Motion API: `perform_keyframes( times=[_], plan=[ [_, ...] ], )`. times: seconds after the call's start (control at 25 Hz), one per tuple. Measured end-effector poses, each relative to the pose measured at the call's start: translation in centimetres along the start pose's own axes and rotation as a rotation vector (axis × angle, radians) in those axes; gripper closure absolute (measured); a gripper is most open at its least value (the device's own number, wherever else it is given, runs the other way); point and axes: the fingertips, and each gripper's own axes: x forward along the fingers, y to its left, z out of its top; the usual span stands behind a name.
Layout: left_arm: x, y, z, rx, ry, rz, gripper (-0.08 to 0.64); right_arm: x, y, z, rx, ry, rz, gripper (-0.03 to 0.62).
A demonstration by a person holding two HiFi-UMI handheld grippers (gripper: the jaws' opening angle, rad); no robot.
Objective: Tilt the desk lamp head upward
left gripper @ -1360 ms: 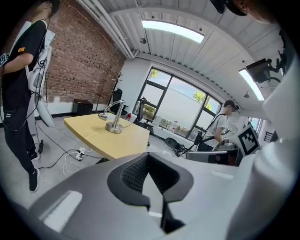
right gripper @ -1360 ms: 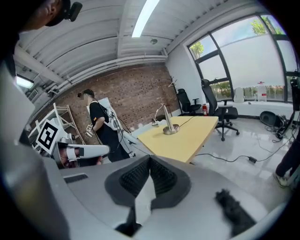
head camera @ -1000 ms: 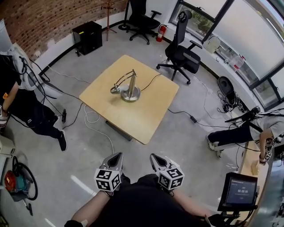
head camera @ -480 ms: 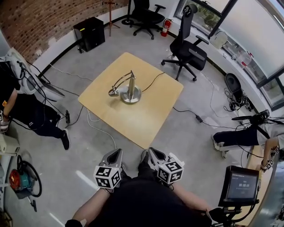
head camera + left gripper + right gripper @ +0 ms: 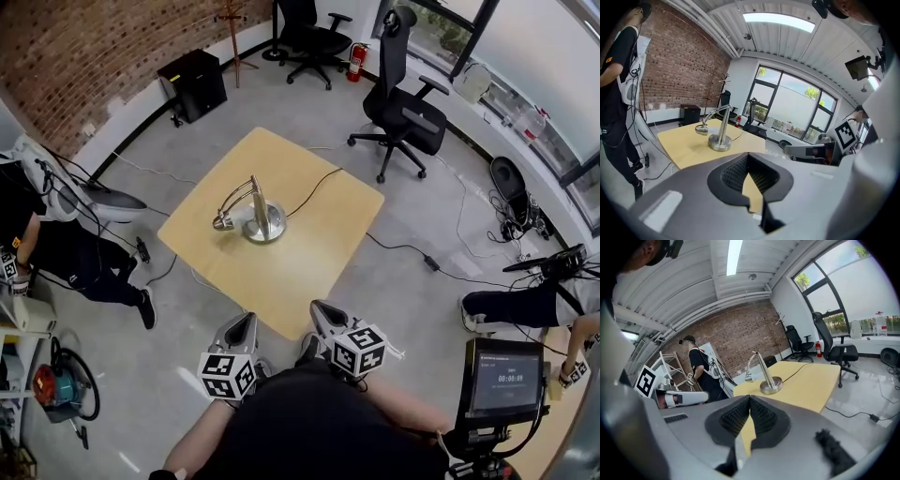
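Note:
A silver desk lamp (image 5: 263,223) stands on a yellow table (image 5: 314,234), its round base near the middle and its small head (image 5: 223,223) hanging low toward the left. Both grippers are held close to my body at the table's near corner, well short of the lamp. My left gripper (image 5: 246,328) is shut with nothing in it, and so is my right gripper (image 5: 319,311). In the left gripper view the lamp (image 5: 720,140) is beyond the shut jaws of the left gripper (image 5: 748,157). The right gripper view shows the lamp (image 5: 769,385) ahead of the right gripper (image 5: 750,399).
A black office chair (image 5: 408,103) stands beyond the table's far right, another (image 5: 314,37) farther back by a red fire extinguisher (image 5: 357,61). A black cabinet (image 5: 194,80) sits by the brick wall. One person (image 5: 56,244) stands left, another (image 5: 525,300) right. The lamp's cable (image 5: 422,258) trails on the floor.
I have stepped closer: the table's near corner now lies just in front of the grippers. Both grippers stay shut and level. The lamp has not moved on the table.

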Motion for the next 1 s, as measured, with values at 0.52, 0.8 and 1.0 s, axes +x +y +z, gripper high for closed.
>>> perform_keyframes(
  times=[0.52,0.8,1.0],
  plan=[
    [2.5,0.9,1.2,-0.037,0.006,0.078,0.554,2.5,-2.8,1.1,0.025,0.039,0.056,0.588],
    [5.8,4.4,4.6,-0.051,-0.024,0.057,0.554,5.6,-4.2,3.8,-0.011,0.052,-0.01,0.588],
    [8.2,8.2,6.6,-0.077,-0.046,0.028,0.535,8.1,-4.5,6.0,-0.071,0.067,-0.079,0.588]
  ],
)
